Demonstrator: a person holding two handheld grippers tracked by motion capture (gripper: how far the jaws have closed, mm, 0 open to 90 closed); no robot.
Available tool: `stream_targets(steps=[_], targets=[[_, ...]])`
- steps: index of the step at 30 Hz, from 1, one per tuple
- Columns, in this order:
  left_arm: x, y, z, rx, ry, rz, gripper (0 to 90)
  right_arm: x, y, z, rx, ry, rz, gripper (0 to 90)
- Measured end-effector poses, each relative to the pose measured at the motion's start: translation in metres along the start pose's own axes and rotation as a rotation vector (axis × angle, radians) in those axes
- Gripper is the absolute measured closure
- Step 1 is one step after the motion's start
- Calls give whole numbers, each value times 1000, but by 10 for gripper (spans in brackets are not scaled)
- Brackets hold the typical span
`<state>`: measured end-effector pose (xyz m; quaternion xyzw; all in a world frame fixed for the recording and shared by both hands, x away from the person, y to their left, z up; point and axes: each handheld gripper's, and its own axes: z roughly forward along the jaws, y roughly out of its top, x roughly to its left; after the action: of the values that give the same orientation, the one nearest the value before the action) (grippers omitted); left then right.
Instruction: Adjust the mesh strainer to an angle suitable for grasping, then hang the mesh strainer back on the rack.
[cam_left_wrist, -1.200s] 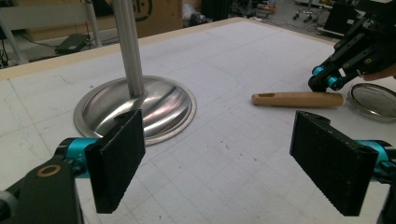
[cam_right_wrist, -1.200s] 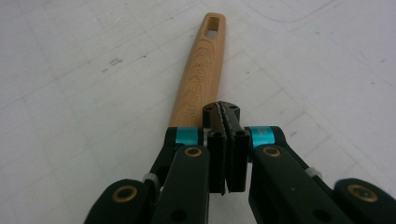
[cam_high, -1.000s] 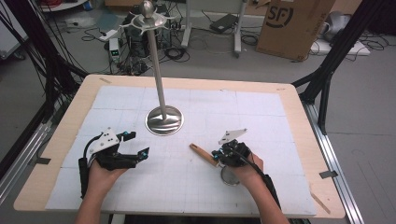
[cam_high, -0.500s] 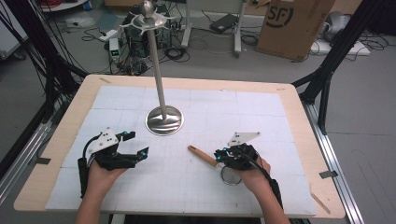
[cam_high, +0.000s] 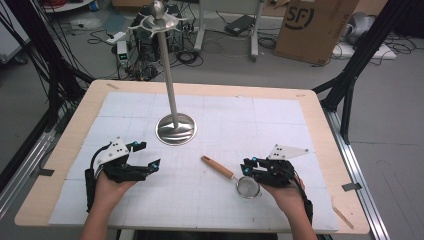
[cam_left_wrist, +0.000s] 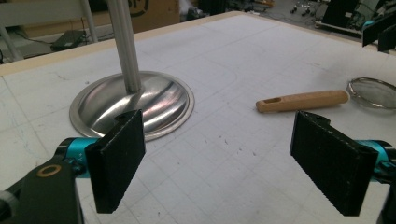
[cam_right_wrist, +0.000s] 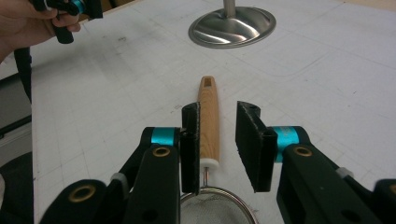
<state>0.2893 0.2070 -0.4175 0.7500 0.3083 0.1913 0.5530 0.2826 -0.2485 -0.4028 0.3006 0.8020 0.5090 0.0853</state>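
Your right gripper (cam_high: 248, 166) hovered low over the small wire-mesh strainer with the light wooden handle (cam_high: 231, 176), which lay flat on the white gridded worktop (cam_high: 225, 125) toward your right side. Its jaws had just been opening, and in the right gripper view the handle (cam_right_wrist: 208, 121) ran straight away between the two black pads (cam_right_wrist: 190, 144), which stood on either side of it; a gap showed at the right pad, and whether the left pad brushed the wood I could not tell. So that gripper was released, not clamped on the handle. The round mesh bowl (cam_right_wrist: 217, 207) sat just under the gripper's body, at the near end of the handle, with the free end of the handle pointing toward the shiny round steel base of the tall metal stand (cam_high: 176, 129).

Your left gripper (cam_high: 148, 156) rested well apart from the strainer, on your left side of the worktop, with its jaws spread wide and nothing between them. In the left gripper view its two pads (cam_left_wrist: 116, 163) framed bare worktop, with the stand's base (cam_left_wrist: 133, 105) just beyond the left pad and the strainer's handle (cam_left_wrist: 303, 100) farther off toward the right.

The stand's pole (cam_high: 167, 70) rose upright from the middle of its base, behind both grippers.
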Motion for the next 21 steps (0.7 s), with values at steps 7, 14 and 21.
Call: stream_targets(steps=[7,14,21], targets=[[4,1,-3,-18,5,0,187,0,2,-1,-32,-38,-5,521],[6,1,-4,-25,5,-1,184,-3,1,-12,-91,-111,23,381],[4,2,-4,-26,6,3,185,-8,-1,-20,-118,-158,51,287]])
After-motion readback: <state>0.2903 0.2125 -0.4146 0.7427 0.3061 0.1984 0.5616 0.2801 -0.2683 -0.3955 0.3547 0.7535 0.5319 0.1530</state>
